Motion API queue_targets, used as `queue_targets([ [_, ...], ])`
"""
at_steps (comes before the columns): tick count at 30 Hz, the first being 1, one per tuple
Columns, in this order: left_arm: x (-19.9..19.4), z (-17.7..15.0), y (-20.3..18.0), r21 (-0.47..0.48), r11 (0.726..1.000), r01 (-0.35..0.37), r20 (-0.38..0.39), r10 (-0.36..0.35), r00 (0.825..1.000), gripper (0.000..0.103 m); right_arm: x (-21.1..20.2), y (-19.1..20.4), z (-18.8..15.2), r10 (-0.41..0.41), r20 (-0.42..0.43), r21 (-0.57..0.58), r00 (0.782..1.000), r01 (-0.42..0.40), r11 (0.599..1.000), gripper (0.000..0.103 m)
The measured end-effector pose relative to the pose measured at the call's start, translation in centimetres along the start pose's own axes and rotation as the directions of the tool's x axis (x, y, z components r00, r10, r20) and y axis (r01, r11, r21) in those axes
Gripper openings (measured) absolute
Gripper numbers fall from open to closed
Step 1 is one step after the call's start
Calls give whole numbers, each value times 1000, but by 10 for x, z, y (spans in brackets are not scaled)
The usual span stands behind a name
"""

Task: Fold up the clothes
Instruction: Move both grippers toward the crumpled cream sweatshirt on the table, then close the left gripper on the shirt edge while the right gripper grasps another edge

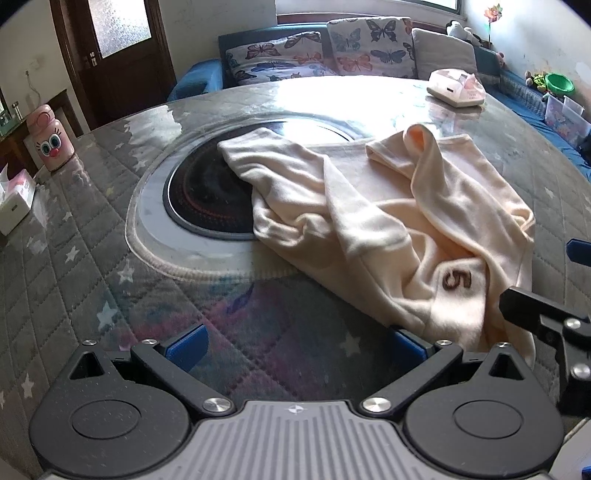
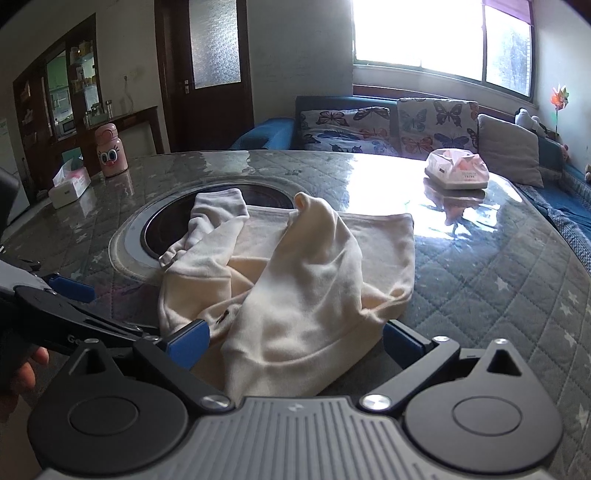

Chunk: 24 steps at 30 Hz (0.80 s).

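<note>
A cream garment (image 1: 388, 225) lies crumpled on the glossy worktop (image 1: 92, 258), one sleeve reaching over the dark round inset (image 1: 199, 195) at the worktop's middle while the rest is bunched toward the near edge, with a brown "5" (image 1: 457, 279) showing on a fold in the left wrist view. In the right wrist view the same garment (image 2: 295, 280) fills the space just ahead of the right tongs (image 2: 295, 341), whose blue pads (image 2: 186, 338) stand wide apart on either side of the nearest fold; whether the pads touch the cloth cannot be told, and nothing is pinched between them. The left tongs (image 1: 295, 347) are likewise spread open over bare worktop, with the garment's hem just beside their right pad (image 1: 406, 345). Each tool shows at the edge of the other's view, the left tongs entering the right wrist view from the left side. A quilted grey cover with stars lies under the worktop's clear surface. Farther off, a pink tissue pack (image 1: 456, 88) rests near the far right edge, a pink cartoon-faced bottle (image 1: 51, 138) stands at the far left, and a white tissue box (image 2: 70, 186) sits beside it. Behind the worktop runs a blue sofa (image 2: 266, 134) with butterfly cushions (image 2: 347, 127), below a bright window (image 2: 436, 35).
</note>
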<state>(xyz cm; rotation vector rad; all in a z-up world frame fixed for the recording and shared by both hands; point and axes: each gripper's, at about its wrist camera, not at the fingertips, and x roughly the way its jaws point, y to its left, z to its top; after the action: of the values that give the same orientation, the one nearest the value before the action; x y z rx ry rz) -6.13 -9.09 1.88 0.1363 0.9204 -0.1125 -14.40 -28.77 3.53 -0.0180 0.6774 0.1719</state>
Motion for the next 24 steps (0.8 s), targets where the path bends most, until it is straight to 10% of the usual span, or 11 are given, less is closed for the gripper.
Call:
queue_targets([
  [14,4,48,20,-33,998,44,90,-41,995,103,41,-24,50,-20,18,-4,1000,20,1000,81],
  [24,18,66,15,9,995,100,106,-100,989,99,102,-24,83,6,-31,-30,1000,-6,1000,42],
])
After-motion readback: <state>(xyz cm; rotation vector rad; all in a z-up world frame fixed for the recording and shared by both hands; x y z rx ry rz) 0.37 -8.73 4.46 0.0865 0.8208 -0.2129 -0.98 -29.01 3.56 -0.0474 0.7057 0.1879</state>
